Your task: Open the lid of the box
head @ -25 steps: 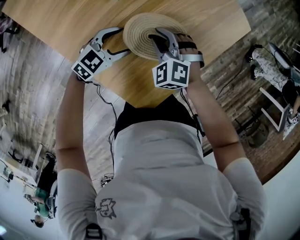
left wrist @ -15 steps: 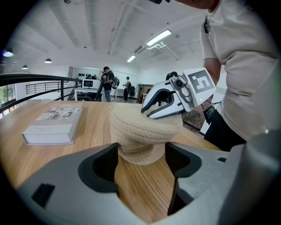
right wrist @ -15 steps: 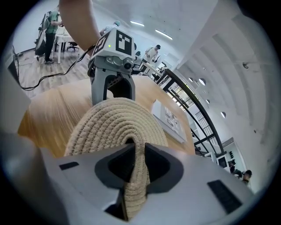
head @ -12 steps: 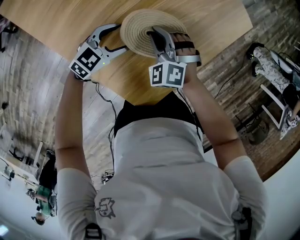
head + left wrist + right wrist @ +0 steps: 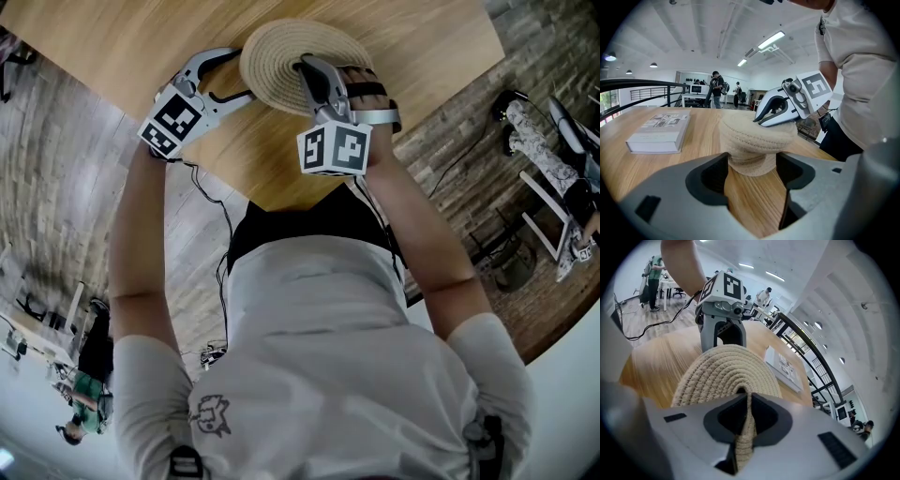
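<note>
Rope handle (image 5: 746, 427) of the woven lid (image 5: 726, 371) stands on edge, pinched between the closing jaws of the right gripper (image 5: 749, 401) and running along them. The left gripper (image 5: 752, 160) has its jaws apart, flanking the base of the round box (image 5: 751, 169), which sits upright on the wooden table (image 5: 141, 47).

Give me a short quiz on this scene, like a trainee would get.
1. Besides the woven box, what lies on the table? A) a book B) a cup C) a plate
2. True or false: the jaws of the left gripper are squeezed together.
3. What is between the jaws of the right gripper?
Key: 1 A. 2 False, they stand apart. 3 The rope loop on the lid; the jaws are closing on it.
</note>
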A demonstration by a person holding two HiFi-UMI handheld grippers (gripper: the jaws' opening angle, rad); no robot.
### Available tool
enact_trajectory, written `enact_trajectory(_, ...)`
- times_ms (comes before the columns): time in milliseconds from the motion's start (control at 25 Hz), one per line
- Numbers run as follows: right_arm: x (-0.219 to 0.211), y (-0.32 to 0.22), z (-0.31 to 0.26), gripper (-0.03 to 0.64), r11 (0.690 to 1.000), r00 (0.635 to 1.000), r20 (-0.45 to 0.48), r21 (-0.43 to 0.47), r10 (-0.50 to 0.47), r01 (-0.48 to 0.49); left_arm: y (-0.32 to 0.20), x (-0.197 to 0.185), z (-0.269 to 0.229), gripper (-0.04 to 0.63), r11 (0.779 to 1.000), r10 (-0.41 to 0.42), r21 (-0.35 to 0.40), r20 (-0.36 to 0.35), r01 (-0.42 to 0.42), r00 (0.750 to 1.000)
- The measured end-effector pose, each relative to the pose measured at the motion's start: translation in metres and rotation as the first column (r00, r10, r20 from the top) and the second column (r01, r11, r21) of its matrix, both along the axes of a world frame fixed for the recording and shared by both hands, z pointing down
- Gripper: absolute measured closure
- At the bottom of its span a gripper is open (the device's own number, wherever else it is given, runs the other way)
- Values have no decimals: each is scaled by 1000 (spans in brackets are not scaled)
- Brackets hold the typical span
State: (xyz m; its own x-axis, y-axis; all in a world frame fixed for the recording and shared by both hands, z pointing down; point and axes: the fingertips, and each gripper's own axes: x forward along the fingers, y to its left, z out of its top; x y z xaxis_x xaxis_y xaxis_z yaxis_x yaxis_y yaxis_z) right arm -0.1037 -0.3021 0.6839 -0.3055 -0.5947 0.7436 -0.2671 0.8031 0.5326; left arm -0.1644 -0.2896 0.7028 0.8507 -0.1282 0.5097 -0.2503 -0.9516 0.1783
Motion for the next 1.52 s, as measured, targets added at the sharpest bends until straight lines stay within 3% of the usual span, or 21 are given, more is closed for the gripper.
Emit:
enact_trajectory(600,4,1,-27,588,999,998,61,27,26,-28,-3,-3,7,276,1000,-28,-7,21,29,999)
enact_trajectory(1040,2,7,-76,588,995,980,186,62,64,-77,0,-16,-7,276,996,-83,-15,25,83,996)
enact_trajectory(1520,-4,22,-134,588,989,925,363,43,116,-141,16,-23,-86,278,984,-172,26,-99,176,980)
